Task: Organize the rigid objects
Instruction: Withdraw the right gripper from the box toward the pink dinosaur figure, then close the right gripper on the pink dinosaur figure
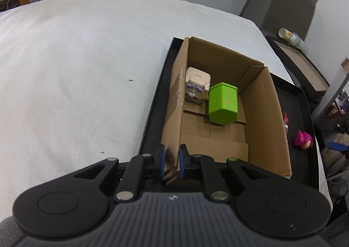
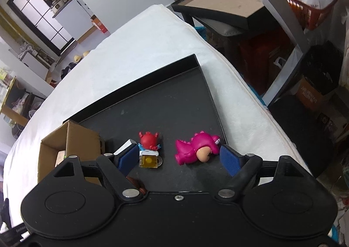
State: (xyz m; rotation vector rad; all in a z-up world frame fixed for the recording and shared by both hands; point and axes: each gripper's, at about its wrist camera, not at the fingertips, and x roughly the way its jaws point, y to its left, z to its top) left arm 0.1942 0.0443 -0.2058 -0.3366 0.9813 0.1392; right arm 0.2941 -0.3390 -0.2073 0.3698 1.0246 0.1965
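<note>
Left hand-held gripper point(image 1: 171, 163) clamps cardboard box point(image 1: 259, 105) wall | right hand-held gripper point(image 2: 176, 159) wide, empty | black tray point(image 2: 174, 103) on white table point(image 1: 76, 61)

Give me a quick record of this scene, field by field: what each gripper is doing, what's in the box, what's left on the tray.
left gripper: jaws shut on cardboard box wall
right gripper: open above black tray
in box: green container, pale figure
on tray: pink dinosaur toy, red figure
</note>
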